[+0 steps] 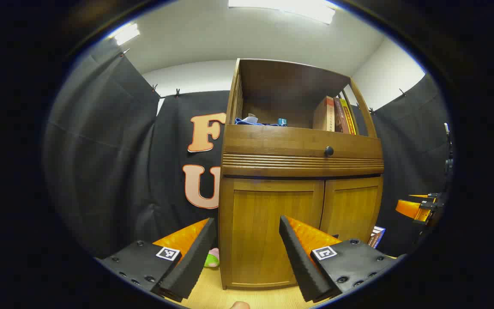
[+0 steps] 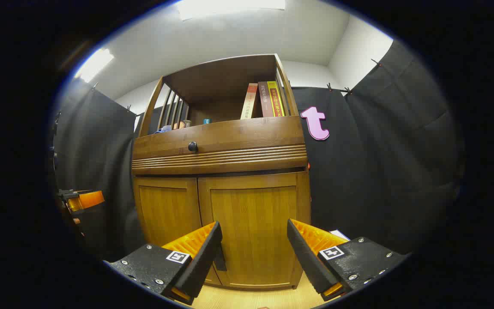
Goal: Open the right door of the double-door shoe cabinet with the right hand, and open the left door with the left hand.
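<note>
Both tools are held low before the closed cabinet, jaws spread wide and gripping nothing: the left gripper (image 1: 247,253) is framed against the left door (image 1: 268,234), the right gripper (image 2: 253,257) against the right door (image 2: 253,229). The two-door honey-brown wooden shoe cabinet (image 2: 219,214) is seen standing on a pale wood floor (image 1: 247,298), both doors shut, so the opening step is judged not yet begun and the approach is in hand. A dark tab at the right door's lower inner edge (image 2: 220,259) may be its handle, though it is partly hidden by a finger. The right door is to be taken first, which calls for that gripper to be brought in to the door's inner edge and closed on the pull. Above the doors, a drawer front with a round black knob (image 1: 329,151) and upright books (image 1: 335,115) on the open shelf are shown. A green-and-pink soft object (image 1: 212,259) by the cabinet's left foot is caught in the left gripper view, and the books' spines face the right gripper view.
</note>
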`<state>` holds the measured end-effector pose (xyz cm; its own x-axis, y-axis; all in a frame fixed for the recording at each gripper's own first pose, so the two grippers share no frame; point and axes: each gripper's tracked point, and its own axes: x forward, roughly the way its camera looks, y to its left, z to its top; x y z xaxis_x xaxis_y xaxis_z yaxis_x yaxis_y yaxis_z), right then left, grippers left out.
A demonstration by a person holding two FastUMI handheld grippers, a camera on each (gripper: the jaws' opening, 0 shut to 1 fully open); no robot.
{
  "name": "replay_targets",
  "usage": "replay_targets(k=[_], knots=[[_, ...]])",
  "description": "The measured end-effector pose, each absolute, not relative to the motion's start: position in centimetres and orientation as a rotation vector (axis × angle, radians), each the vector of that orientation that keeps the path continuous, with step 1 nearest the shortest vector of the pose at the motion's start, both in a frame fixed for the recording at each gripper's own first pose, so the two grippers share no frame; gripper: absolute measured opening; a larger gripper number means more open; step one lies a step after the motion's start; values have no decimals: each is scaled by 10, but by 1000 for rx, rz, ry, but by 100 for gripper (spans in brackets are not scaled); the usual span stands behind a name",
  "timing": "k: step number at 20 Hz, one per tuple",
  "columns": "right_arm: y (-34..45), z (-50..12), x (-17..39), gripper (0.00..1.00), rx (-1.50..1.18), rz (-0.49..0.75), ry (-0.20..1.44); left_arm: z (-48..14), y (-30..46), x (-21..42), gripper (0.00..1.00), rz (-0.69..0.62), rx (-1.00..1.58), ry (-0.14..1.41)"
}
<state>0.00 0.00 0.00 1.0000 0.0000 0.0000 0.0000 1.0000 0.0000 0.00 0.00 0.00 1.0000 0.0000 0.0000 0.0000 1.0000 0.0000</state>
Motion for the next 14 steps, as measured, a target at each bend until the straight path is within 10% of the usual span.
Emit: replay_targets(k=[14], knots=[[-1,0,-2,94,4,-2,-2,2,-5,-4,94,-5,8,-1]])
